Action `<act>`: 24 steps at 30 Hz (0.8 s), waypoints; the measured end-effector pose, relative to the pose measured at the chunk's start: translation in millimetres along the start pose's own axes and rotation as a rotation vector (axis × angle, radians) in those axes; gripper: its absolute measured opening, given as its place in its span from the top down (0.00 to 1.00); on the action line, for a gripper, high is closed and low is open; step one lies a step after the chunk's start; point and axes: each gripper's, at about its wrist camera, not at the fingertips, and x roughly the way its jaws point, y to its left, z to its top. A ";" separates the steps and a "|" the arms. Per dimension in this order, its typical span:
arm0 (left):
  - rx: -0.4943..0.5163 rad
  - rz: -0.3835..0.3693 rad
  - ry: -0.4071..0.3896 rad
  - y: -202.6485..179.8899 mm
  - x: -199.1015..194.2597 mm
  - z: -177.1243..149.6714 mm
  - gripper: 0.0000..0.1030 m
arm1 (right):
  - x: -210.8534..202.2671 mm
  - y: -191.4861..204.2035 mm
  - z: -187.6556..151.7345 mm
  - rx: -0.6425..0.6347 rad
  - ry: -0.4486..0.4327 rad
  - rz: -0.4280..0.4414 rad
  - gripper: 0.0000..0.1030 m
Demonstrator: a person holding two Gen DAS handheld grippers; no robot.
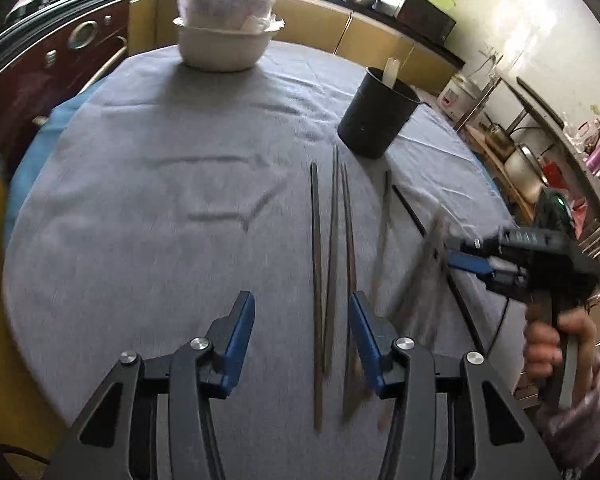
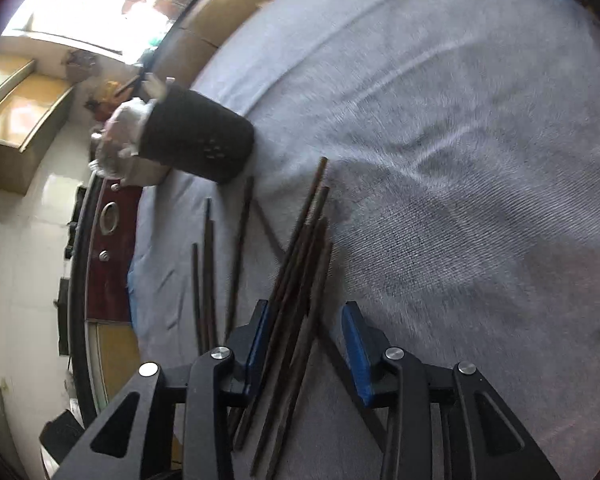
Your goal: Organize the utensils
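Three dark chopsticks [image 1: 331, 240] lie side by side on the grey tablecloth [image 1: 160, 200], their near ends running between the fingers of my left gripper [image 1: 302, 322]. Its jaws stand apart and do not touch them. A black utensil holder [image 1: 376, 120] stands behind them with a pale wooden utensil [image 1: 391, 70] in it. My right gripper [image 2: 306, 330] straddles a bundle of several dark chopsticks [image 2: 300, 272]. The bundle lies against the left pad [image 2: 258, 332], with a gap to the right pad. In the left wrist view the right gripper [image 1: 456, 258] is at the table's right side, held by a hand [image 1: 548, 340].
Stacked white bowls [image 1: 224, 40] wrapped in plastic stand at the table's far edge. More loose chopsticks [image 2: 206, 272] lie left of the bundle, toward the holder [image 2: 196, 140]. Kitchen cabinets [image 1: 380, 36] and a cluttered shelf rack [image 1: 540, 152] surround the table.
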 end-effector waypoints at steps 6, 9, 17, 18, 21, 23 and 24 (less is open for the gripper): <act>-0.008 -0.062 0.082 -6.8 51.8 62.7 0.52 | 4.7 6.4 2.7 -0.016 -0.032 -0.003 0.93; -0.009 -0.020 0.124 -12.7 76.9 83.7 0.52 | -11.3 10.4 -1.4 -0.054 -0.066 0.031 0.93; 0.036 0.064 0.187 -29.9 119.1 100.8 0.90 | -56.8 -3.6 -11.7 -0.057 -0.147 0.123 0.93; 0.038 0.065 0.183 -30.8 119.9 101.5 0.91 | -62.3 -5.4 -13.6 -0.060 -0.160 0.137 0.93; 0.026 0.058 0.174 -29.7 119.0 102.6 0.94 | -71.2 -8.5 -18.5 -0.066 -0.175 0.158 0.93; 0.012 0.055 0.162 -27.3 114.9 101.1 0.95 | -76.9 -9.0 -22.4 -0.068 -0.188 0.170 0.93; 0.004 0.058 0.154 -24.9 111.7 100.4 0.95 | -80.8 -8.5 -24.3 -0.071 -0.199 0.176 0.94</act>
